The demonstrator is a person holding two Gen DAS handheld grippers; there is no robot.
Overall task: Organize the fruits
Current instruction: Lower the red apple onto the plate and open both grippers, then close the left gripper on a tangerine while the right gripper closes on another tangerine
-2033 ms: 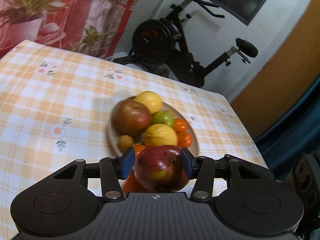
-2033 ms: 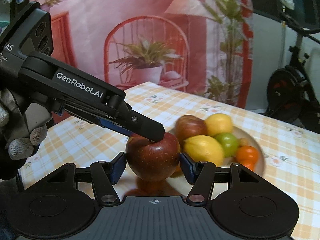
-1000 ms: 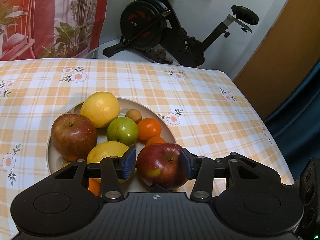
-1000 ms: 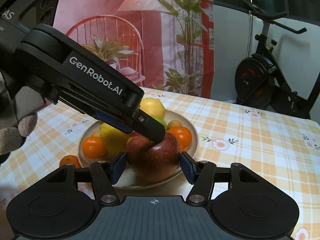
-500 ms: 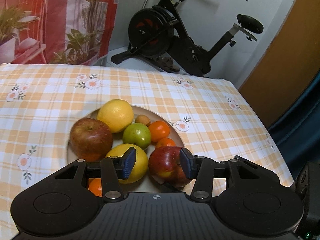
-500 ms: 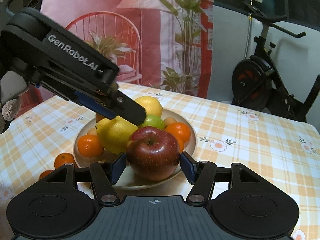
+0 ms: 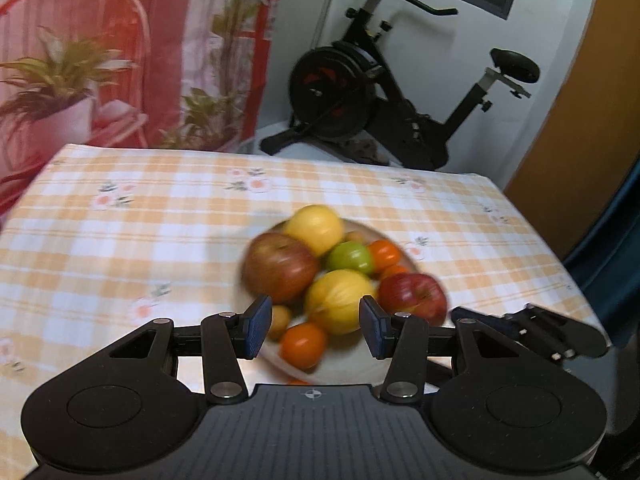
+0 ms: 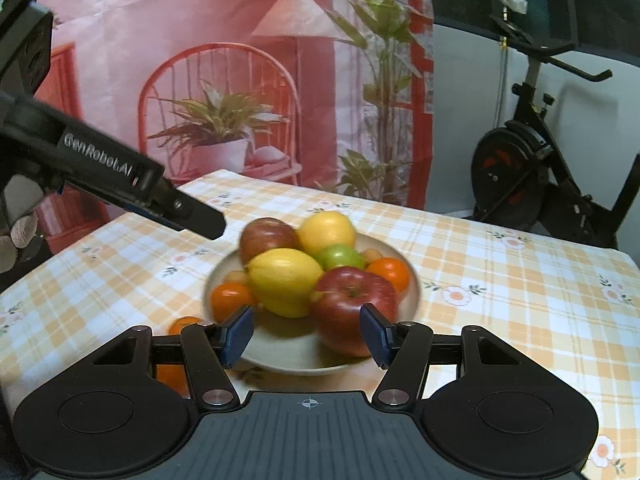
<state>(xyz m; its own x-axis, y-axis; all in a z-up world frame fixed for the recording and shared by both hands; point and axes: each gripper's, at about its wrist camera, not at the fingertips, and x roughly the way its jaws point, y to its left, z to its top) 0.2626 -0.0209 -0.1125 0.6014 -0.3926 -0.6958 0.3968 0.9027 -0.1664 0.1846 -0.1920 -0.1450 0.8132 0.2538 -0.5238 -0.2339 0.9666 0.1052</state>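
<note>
Both wrist cams caught the checked tablecloth (image 7: pixel 160 240) and the plate (image 8: pixel 304 356) piled with fruit, but only the right one showed two small oranges (image 8: pixel 182 326) lying loose on the cloth beside it. On the plate: two apples, two lemons, a green fruit, some oranges. The red apple (image 8: pixel 354 298) sat at the near rim, stem up. Left gripper (image 7: pixel 312 326) and right gripper (image 8: pixel 306 334) both stood partly open, gripping nothing.

L gripper (image 7: pixel 312 330) fingers apart, empty, above plate (image 7: pixel 400 248) w/ blurred fruit; red apple (image 7: pixel 412 295) at right
</note>
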